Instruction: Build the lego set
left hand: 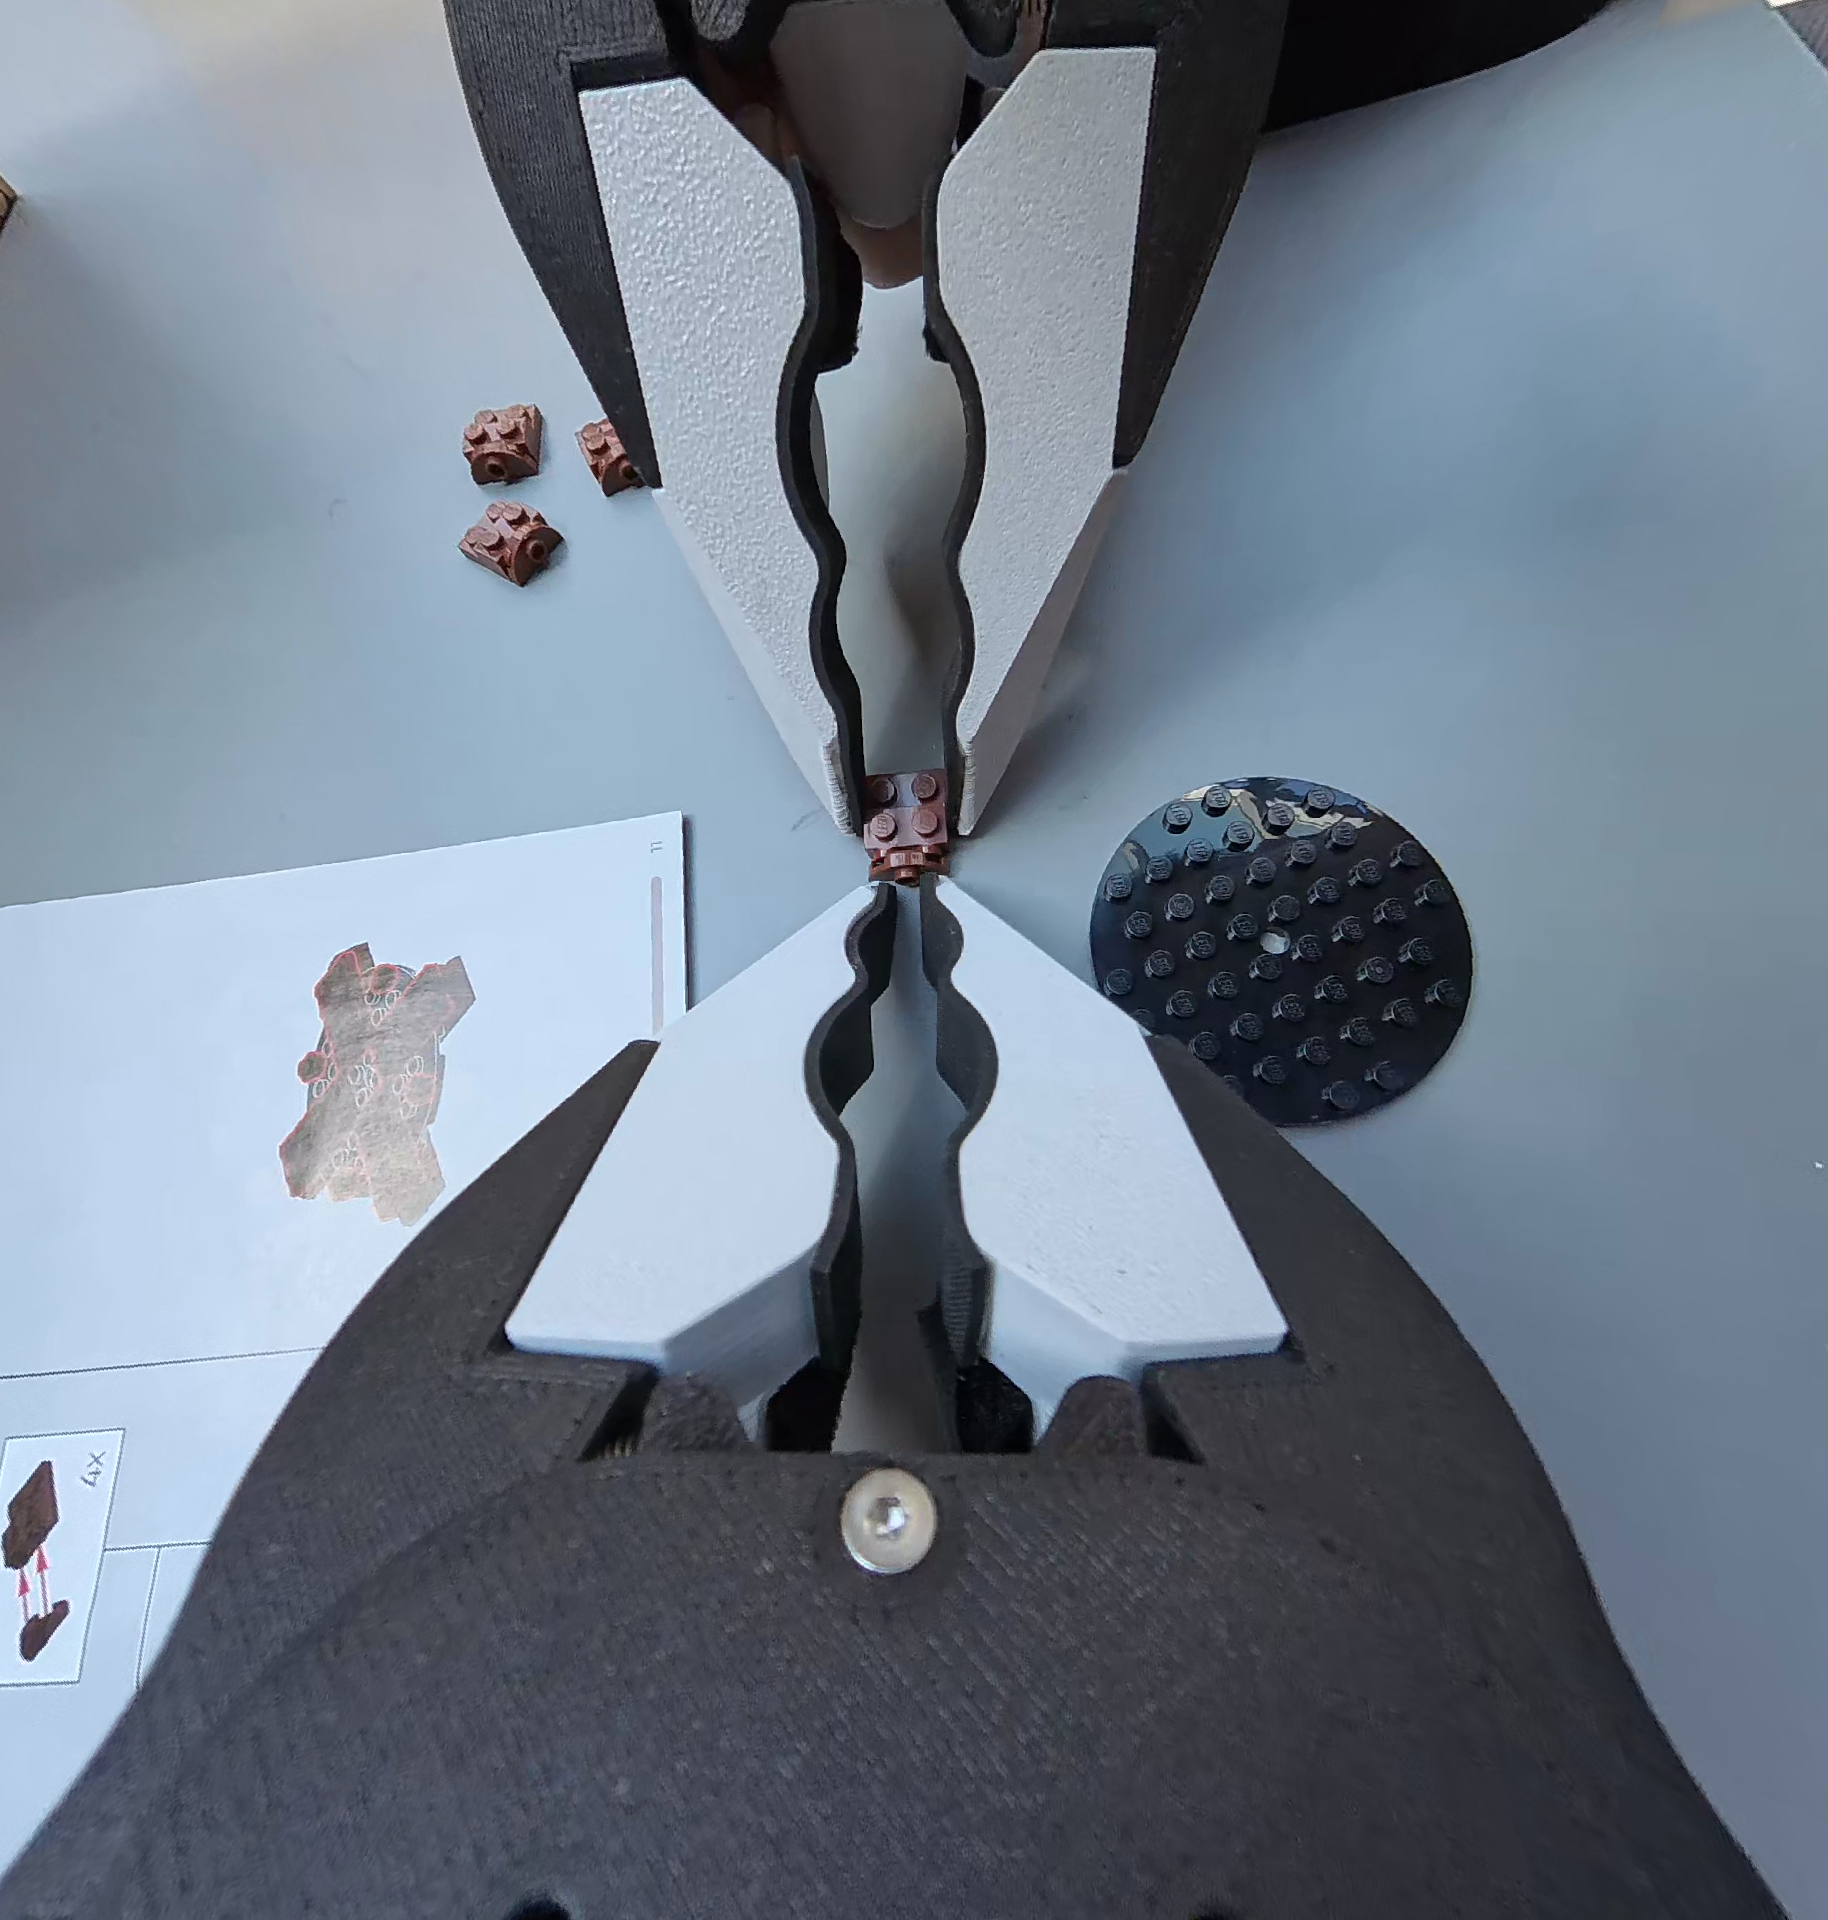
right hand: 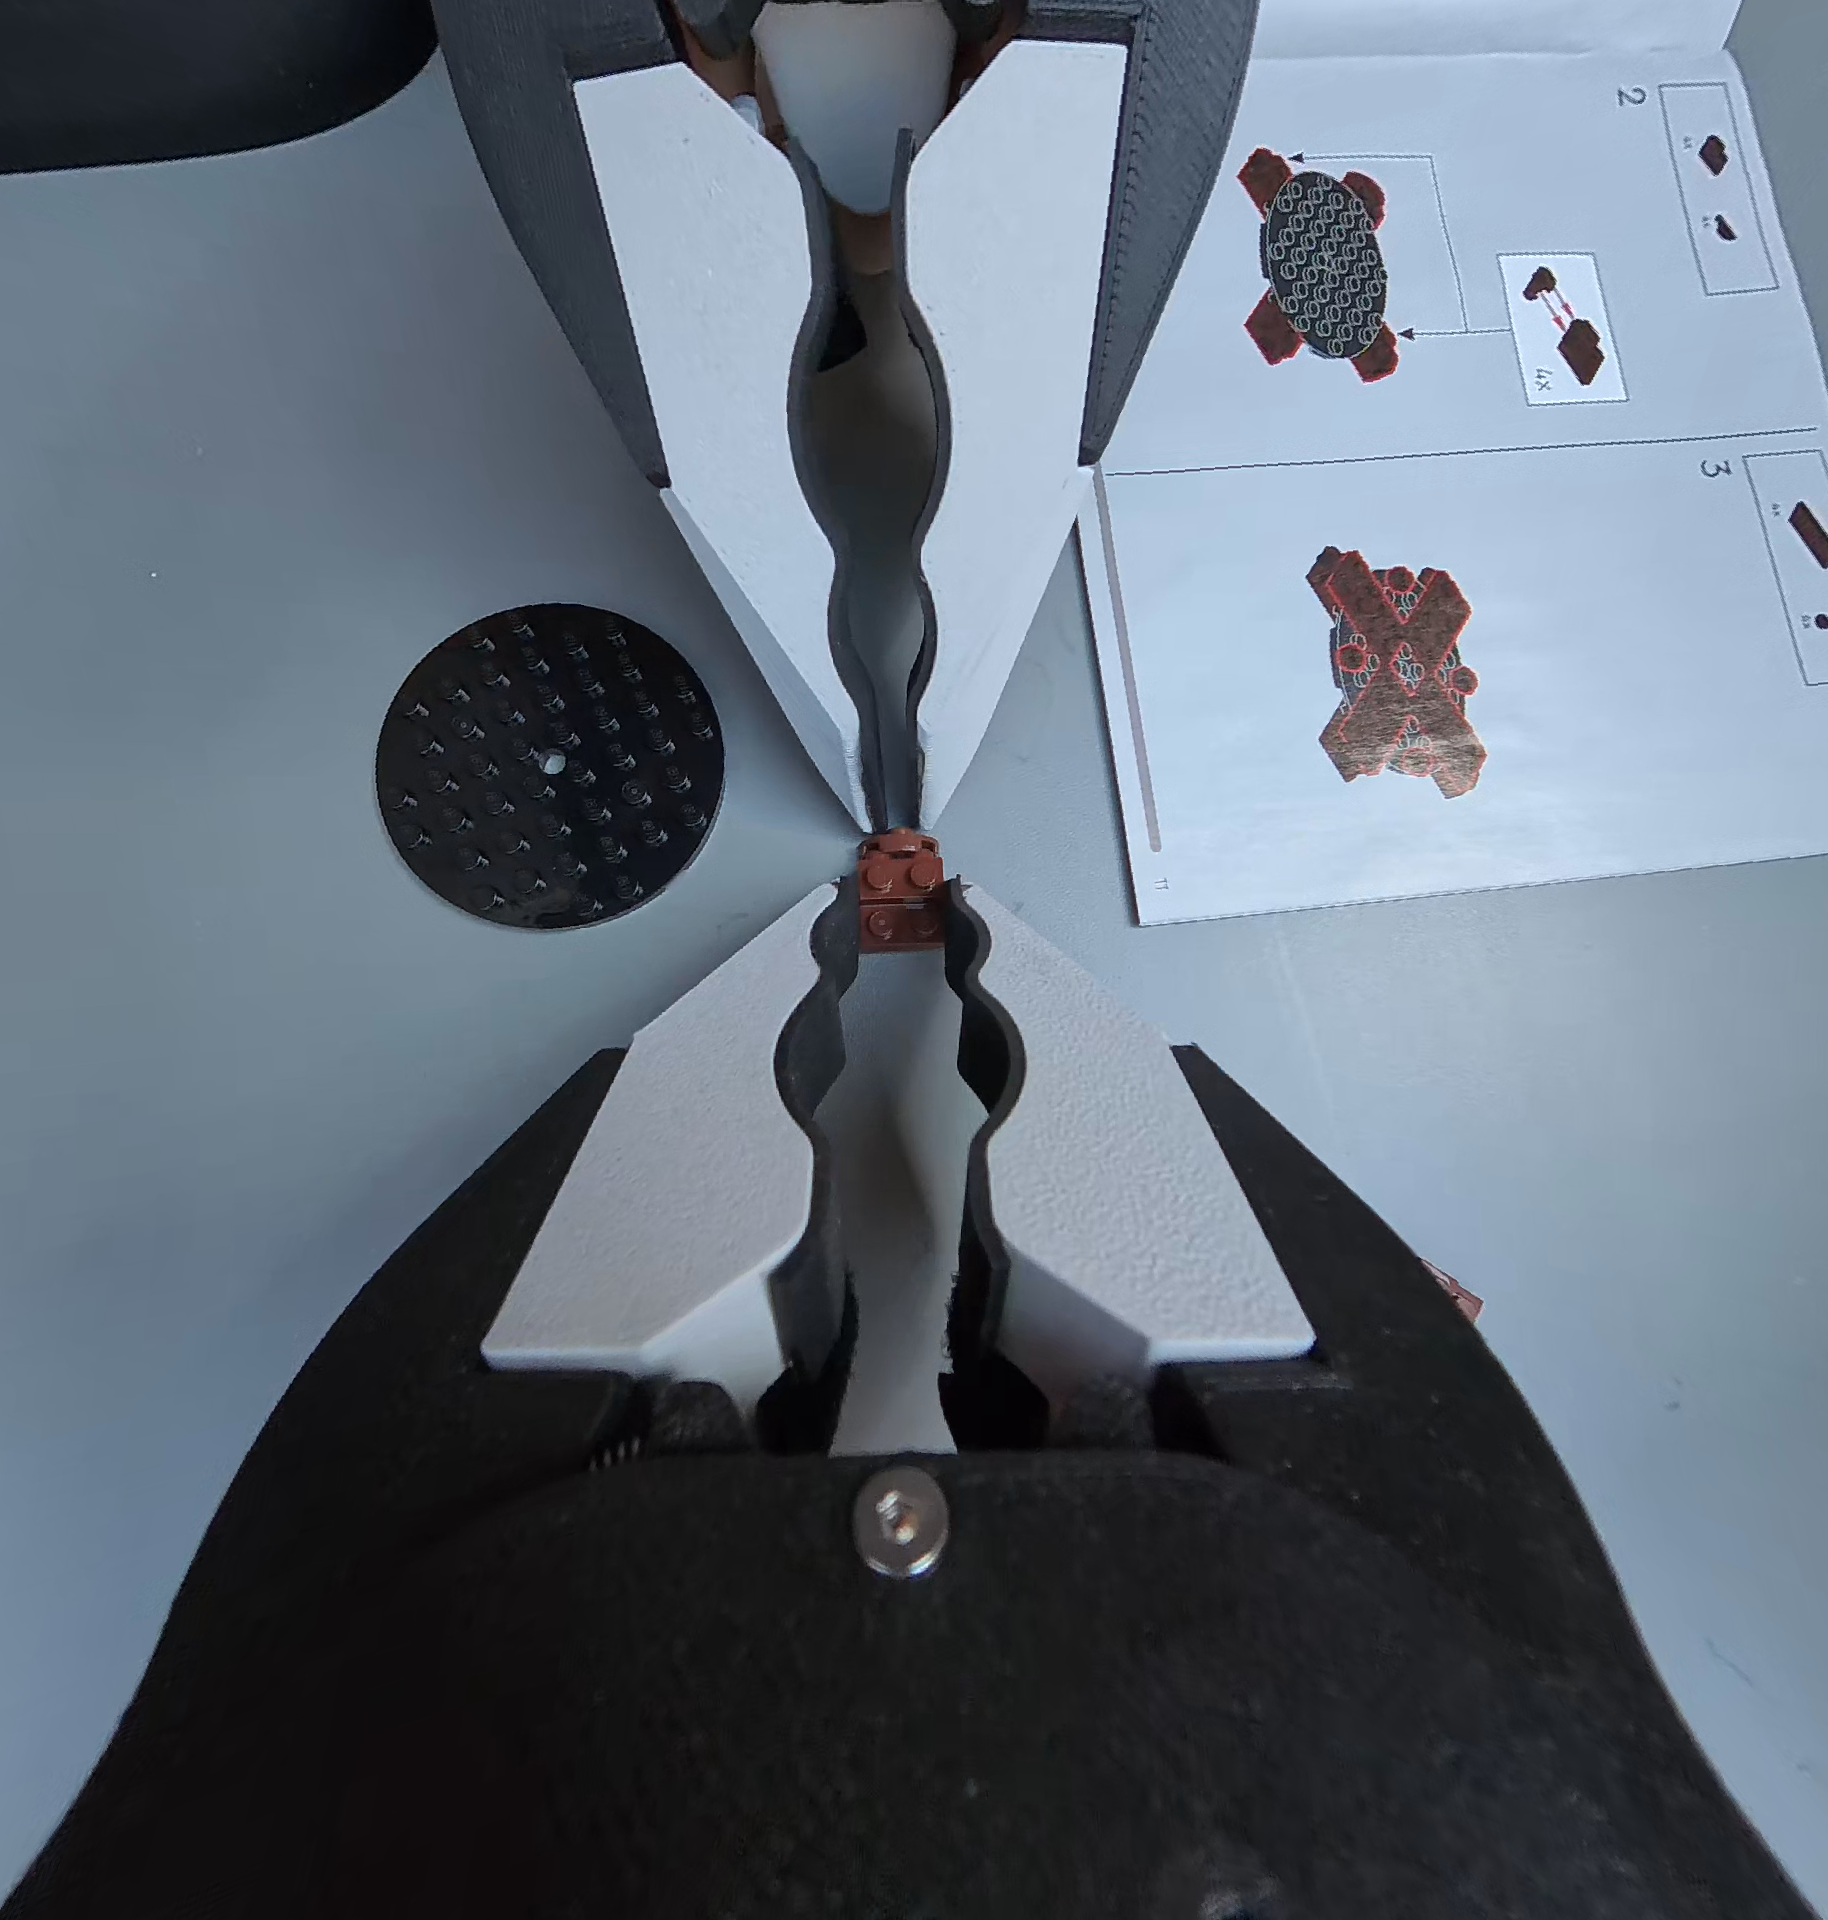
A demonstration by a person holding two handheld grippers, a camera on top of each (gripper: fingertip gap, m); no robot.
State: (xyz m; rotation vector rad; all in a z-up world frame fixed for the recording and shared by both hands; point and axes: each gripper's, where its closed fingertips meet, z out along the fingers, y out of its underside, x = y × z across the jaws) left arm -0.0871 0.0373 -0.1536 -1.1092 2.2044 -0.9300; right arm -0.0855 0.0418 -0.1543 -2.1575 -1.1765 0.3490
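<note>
The left claw point(left hand: 897, 902) is clenched on the small rounded reddish-brown piece point(left hand: 902, 864). The right claw point(right hand: 899, 914) grips the square reddish-brown studded plate point(right hand: 899, 906). Both claws meet tip to tip above the grey bench point(left hand: 1512, 468); the mating axis runs along their fingers. The black round studded plate point(left hand: 1281, 949) lies just beside them.

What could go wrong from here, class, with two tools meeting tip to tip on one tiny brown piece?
1. The left tool pinches only the small front lug of the brown piece, so it may slip free.
2. The right tool grips just at its tips; a twist could flick the piece away.
3. A dropped piece could land among the loose brown bricks or on the instruction sheet.
</note>
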